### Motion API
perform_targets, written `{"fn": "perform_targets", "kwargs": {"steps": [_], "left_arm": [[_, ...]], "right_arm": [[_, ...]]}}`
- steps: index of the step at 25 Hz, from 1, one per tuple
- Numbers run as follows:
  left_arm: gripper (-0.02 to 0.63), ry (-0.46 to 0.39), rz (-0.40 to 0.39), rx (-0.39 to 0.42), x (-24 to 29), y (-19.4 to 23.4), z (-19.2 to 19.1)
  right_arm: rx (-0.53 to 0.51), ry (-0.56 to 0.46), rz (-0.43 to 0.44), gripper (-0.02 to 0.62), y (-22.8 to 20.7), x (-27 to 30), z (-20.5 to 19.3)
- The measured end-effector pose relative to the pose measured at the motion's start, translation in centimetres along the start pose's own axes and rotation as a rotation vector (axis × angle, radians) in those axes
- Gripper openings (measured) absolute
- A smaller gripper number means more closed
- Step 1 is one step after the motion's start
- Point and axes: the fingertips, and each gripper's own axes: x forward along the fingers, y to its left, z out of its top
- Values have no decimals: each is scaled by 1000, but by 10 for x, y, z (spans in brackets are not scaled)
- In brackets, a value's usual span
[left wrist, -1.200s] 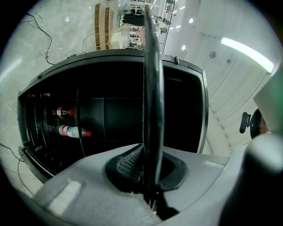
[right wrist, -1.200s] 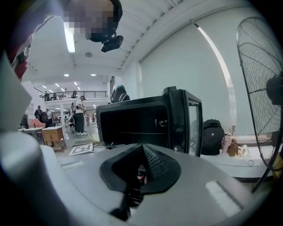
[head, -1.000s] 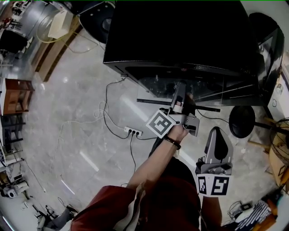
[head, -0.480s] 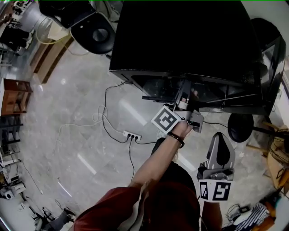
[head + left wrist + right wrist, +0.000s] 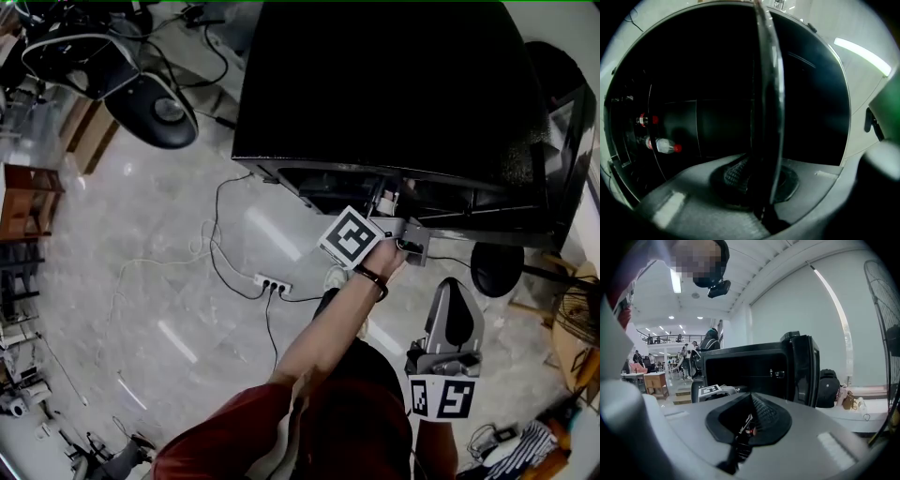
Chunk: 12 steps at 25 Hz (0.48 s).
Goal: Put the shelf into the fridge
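My left tool (image 5: 382, 197) is clenched on the shelf (image 5: 766, 117). In the left gripper view the dark glass pane sits edge-on between the two jaws. The ribbed pad (image 5: 736, 176) presses one face, and the pane runs straight out from the tool into the black fridge (image 5: 384, 84). Its near edge is buried in the grip. Its far end is lost against the dark inside of the cabinet, so I cannot tell how deep it has gone or whether it rests on any rail.

From the head view the left tool is at the fridge's open front, tips just under the top lip, with its marker cube (image 5: 352, 236) just outside. To one side of the shelf, inside the fridge, I see two bottles (image 5: 661, 145) with red caps.

My right tool (image 5: 449, 298) hangs lower and nearer my body, well apart from the shelf and the fridge mouth. Its jaws are together with nothing between them. It points toward the fridge's open door (image 5: 759, 371).

A power strip (image 5: 273, 282) lies on the floor (image 5: 141, 234) beside the fridge.
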Motion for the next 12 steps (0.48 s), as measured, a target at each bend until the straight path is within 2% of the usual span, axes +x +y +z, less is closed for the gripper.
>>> {"fn": "perform_targets", "kwargs": {"steps": [6, 8, 10, 12], "left_arm": [[23, 0, 41, 32, 16, 1, 9], [51, 6, 34, 38, 22, 0, 10], [111, 18, 21, 44, 30, -1, 11], [112, 27, 13, 50, 36, -1, 13]], "right_arm": [[3, -2, -8, 0, 4, 3, 3], [5, -2, -11, 0, 4, 3, 4], [8, -3, -13, 0, 4, 5, 4], [10, -3, -15, 0, 4, 6, 4]]}}
